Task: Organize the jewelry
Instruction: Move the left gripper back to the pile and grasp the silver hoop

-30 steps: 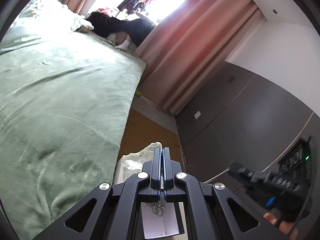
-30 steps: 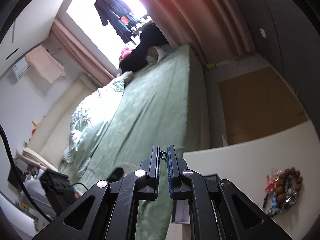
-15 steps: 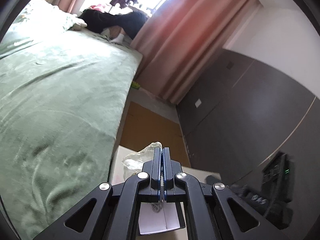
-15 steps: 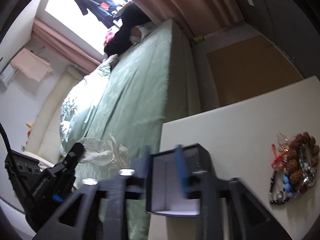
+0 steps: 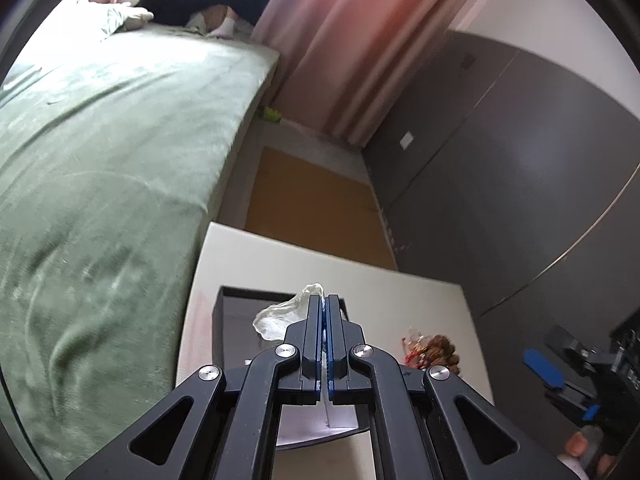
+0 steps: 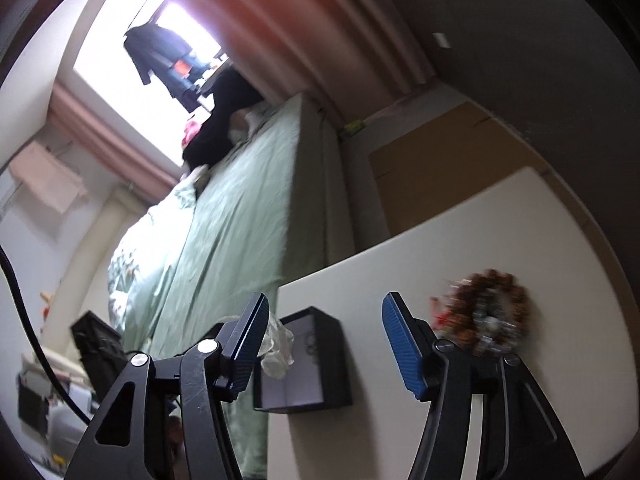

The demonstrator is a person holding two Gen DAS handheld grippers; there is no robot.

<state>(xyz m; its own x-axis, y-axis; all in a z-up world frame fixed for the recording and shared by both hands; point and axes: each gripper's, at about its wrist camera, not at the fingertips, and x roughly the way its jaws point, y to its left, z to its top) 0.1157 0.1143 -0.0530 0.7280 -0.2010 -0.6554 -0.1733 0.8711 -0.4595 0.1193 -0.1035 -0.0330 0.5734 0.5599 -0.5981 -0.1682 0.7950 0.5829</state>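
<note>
My left gripper (image 5: 324, 300) is shut on a clear plastic bag (image 5: 280, 316) and holds it over an open black box (image 5: 236, 320) with a white lining. The bag also shows in the right wrist view (image 6: 278, 348), beside the box (image 6: 316, 364). A pile of beaded jewelry (image 5: 434, 352) lies on the white table (image 5: 280, 256) right of the box; in the right wrist view the pile (image 6: 488, 312) is blurred. My right gripper (image 6: 324, 316) is wide open and empty, above the table in front of the box.
A bed with a green cover (image 5: 100, 140) runs along the table's left side. A brown cardboard sheet (image 5: 312, 208) lies on the floor beyond the table. A dark wardrobe wall (image 5: 500, 168) stands to the right, pink curtains (image 5: 340, 40) behind.
My right gripper opened and let go of the thin chain it pinched. Both grippers tilted down toward the table; the box and jewelry pile came into fuller view.
</note>
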